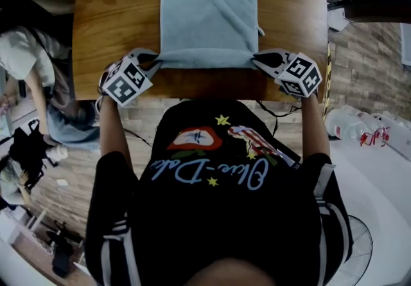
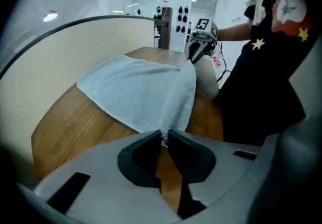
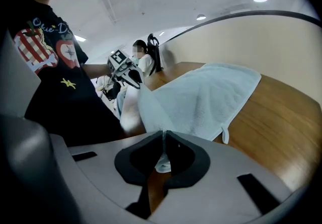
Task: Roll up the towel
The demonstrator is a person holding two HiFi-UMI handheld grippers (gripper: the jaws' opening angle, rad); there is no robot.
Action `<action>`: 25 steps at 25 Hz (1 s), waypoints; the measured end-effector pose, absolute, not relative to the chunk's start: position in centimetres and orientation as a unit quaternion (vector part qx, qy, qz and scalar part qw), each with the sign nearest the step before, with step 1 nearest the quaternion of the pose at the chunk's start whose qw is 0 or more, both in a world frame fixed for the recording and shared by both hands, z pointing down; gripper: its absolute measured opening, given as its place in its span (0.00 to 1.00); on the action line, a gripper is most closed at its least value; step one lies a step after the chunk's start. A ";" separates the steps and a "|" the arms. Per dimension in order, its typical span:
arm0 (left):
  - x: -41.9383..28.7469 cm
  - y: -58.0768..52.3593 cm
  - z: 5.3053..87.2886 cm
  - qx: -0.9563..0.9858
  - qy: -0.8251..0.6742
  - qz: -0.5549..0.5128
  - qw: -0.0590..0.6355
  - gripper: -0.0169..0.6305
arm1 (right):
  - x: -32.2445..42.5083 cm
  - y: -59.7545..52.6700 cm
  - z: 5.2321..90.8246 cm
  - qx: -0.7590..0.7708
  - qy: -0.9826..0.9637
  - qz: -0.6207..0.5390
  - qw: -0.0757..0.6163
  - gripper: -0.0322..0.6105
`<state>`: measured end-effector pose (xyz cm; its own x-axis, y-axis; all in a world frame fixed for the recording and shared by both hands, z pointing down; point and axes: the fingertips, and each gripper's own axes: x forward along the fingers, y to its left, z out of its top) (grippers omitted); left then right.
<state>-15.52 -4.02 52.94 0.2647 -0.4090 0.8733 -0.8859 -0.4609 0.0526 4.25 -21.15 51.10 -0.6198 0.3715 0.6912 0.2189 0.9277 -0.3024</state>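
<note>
Spanning the wooden tabletop [image 1: 109,15] lengthways, the pale blue towel [image 1: 209,8] lies flat and open before us. Its long axis runs straight away from our body toward the far edge, where its far end passes out of the head view. Its short near hem lies along the edge closest to us, and that hem is the only part off the wood, standing up as a low ridge strung between our two tools. We judge the roll barely begun: no turn of cloth is laid over yet, and nearly the whole length waits to be wound from near end to far. The left claw [image 1: 153,60] is clenched on the hem's left corner, with terry pinched between its dark pads in the left gripper view. The right claw [image 1: 258,58] is clenched on the right corner, a fold of cloth caught in its throat. A small hanging loop [image 1: 260,31] sticks out from the towel's right side, resting on the wood.
</note>
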 end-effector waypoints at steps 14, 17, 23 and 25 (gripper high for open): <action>-19.3 -8.6 55.0 0.656 -0.547 0.449 0.264 0.09 | 0.4 -26.1 53.6 -0.173 -0.892 -0.004 0.417 0.08; -19.8 -8.9 55.4 0.638 -0.568 0.446 0.266 0.09 | 0.2 -26.3 54.2 -0.176 -0.889 -0.028 0.421 0.08; -21.0 -8.8 54.8 0.617 -0.621 0.420 0.240 0.16 | -0.1 -27.0 53.7 -0.144 -0.899 -0.044 0.412 0.20; -21.7 -8.7 54.0 0.614 -0.637 0.402 0.236 0.22 | -0.1 -27.7 52.3 -0.115 -0.909 -0.048 0.398 0.21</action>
